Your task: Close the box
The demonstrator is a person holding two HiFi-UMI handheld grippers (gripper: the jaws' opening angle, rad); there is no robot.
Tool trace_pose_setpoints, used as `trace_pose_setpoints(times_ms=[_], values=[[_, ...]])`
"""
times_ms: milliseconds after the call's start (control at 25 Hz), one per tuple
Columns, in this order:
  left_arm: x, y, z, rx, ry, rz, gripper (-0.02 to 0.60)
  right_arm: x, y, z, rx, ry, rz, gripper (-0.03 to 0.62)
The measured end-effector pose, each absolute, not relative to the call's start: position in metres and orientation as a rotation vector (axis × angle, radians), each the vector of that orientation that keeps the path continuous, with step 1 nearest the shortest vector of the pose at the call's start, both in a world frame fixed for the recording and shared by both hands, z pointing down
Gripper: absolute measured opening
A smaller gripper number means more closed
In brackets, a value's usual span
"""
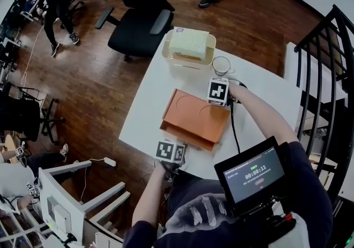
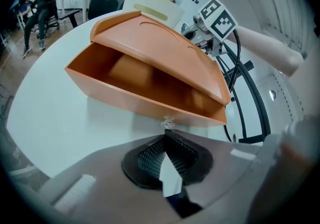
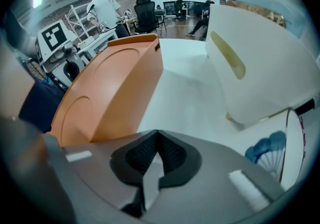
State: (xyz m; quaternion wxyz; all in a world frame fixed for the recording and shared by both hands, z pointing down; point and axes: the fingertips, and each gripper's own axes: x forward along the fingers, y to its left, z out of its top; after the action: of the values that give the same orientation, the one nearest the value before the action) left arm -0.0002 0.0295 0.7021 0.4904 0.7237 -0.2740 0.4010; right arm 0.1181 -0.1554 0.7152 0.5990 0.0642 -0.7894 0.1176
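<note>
The lid of the orange box is seen ajar, so it should probably be pressed down evenly near its free front edge until it is seated on the base. The box is placed mid-surface. The left tool, jaws together and empty, is found just before the open front; the right tool, likewise closed on nothing, is just beside the far right corner.

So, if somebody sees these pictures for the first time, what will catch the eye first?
First comes the flat orange plastic box in the middle of the white table, with its lid half raised, as the left gripper view shows. Next come the two grippers, both with jaws together and holding nothing: the left gripper at the box's near side, the right gripper at its far side.
</note>
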Motion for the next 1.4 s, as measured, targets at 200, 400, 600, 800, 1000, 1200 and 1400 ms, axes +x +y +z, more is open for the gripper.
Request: trace_pose_setpoints(times_ms=[200, 400, 600, 800, 1000, 1200, 1400], values=[[0.0, 0.027, 0.702, 1.761, -0.65, 0.978, 0.014, 0.114, -0.15, 0.715, 0.129, -1.849, 0.311, 0.003], [0.001, 0.03, 0.699, 1.758, -0.64, 0.972, 0.014, 0.103, -0.142, 0.713, 0.083, -1.882, 0.327, 0.003], [0.004, 0.027, 0.696, 1.765, -0.624, 0.97, 0.014, 0.127, -0.15, 0.712, 0.13, -1.776, 0.281, 0.003], [0.002, 0.019, 0.696, 1.775, -0.633, 0.978, 0.014, 0.112, -0.155, 0.712, 0.101, -1.819, 0.258, 0.003], [0.005, 0.012, 0.697, 1.779, -0.632, 0.985, 0.014, 0.114, -0.159, 0.714, 0.097, -1.814, 0.252, 0.003], [0.006, 0.012, 0.697, 1.782, -0.631, 0.985, 0.014, 0.113, -0.157, 0.713, 0.088, -1.815, 0.25, 0.003], [0.008, 0.011, 0.696, 1.787, -0.632, 0.987, 0.014, 0.123, -0.156, 0.713, 0.098, -1.756, 0.233, 0.003]])
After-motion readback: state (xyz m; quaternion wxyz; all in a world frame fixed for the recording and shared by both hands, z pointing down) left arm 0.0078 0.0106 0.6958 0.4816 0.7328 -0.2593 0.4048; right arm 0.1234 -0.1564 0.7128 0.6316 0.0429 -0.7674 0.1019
